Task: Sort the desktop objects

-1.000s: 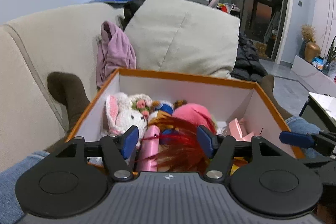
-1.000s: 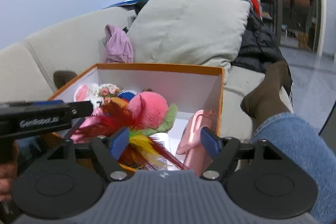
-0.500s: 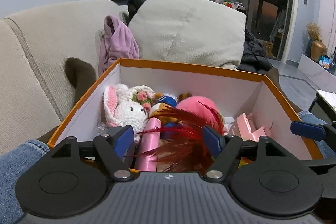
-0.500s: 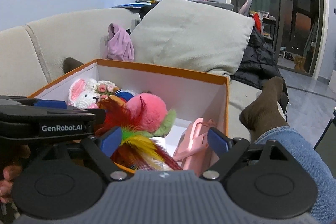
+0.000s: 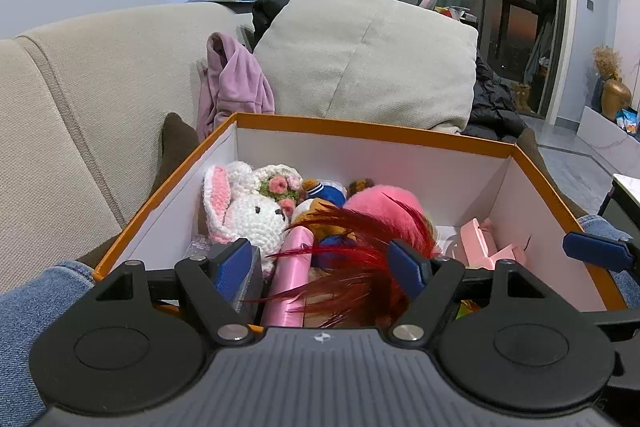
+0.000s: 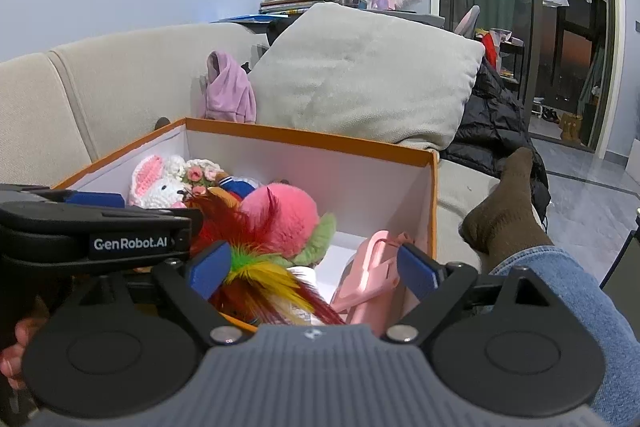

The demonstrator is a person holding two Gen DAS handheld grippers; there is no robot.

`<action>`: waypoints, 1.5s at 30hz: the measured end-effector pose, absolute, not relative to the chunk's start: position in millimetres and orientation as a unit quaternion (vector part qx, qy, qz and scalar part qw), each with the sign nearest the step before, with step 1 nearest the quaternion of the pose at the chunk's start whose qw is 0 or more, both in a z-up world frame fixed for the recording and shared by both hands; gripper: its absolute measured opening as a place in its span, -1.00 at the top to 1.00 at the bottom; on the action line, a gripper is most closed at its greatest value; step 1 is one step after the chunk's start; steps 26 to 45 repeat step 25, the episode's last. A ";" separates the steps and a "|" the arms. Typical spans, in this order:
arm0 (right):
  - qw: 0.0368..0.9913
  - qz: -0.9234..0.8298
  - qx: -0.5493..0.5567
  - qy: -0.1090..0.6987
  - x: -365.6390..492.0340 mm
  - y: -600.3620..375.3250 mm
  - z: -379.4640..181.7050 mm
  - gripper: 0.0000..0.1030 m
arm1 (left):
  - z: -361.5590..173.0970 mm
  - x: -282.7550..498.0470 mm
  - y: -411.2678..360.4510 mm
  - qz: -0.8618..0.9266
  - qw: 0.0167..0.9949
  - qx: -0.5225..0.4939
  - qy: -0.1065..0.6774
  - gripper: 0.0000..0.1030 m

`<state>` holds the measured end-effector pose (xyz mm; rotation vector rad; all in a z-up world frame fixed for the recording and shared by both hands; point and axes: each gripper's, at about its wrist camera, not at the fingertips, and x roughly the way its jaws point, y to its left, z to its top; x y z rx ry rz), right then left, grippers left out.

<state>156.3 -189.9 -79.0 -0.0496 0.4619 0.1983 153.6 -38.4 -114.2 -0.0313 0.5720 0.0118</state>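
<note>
An orange-rimmed white box [image 5: 360, 127] [image 6: 312, 138] rests on the person's lap. It holds a white crochet bunny [image 5: 248, 211] [image 6: 160, 187], a pink plush ball [image 5: 384, 199] [image 6: 280, 215], red and yellow feathers [image 5: 360, 267] [image 6: 260, 267], a pink tube [image 5: 290, 275] and a pink plastic item [image 5: 480, 243] [image 6: 368, 271]. My left gripper [image 5: 322, 267] is open and empty above the box's near edge. My right gripper [image 6: 312, 267] is open and empty above the box's near right corner. The left gripper's body [image 6: 92, 227] shows to its left.
The box sits between jeans-clad legs [image 6: 560, 287] with brown socks [image 6: 504, 211] on a beige sofa [image 5: 80, 107]. A big beige cushion [image 5: 368, 59], a purple garment [image 5: 232, 83] and a black jacket [image 6: 492, 123] lie behind it. A table corner [image 5: 628, 187] is at right.
Both grippers have risen and tilted a little, so the box sits lower in each view. Both sets of jaws stay open and empty. The box contents have not moved.
</note>
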 end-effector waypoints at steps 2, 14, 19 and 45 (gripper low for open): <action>0.969 0.098 -0.024 0.227 156.1 -189.5 -79.2 -0.76 | -114.3 153.4 -38.4 0.006 0.959 -0.016 0.282 -0.71; 0.971 0.099 -0.022 0.219 154.6 -190.1 -80.7 -0.76 | -114.7 153.5 -38.6 0.006 0.960 -0.016 0.281 -0.71; 0.971 0.100 -0.022 0.218 154.5 -190.1 -80.8 -0.77 | -115.0 153.7 -38.5 0.006 0.960 -0.016 0.281 -0.71; 0.971 0.099 -0.022 0.218 154.5 -189.9 -81.0 -0.77 | -115.2 153.8 -38.4 0.006 0.960 -0.016 0.281 -0.71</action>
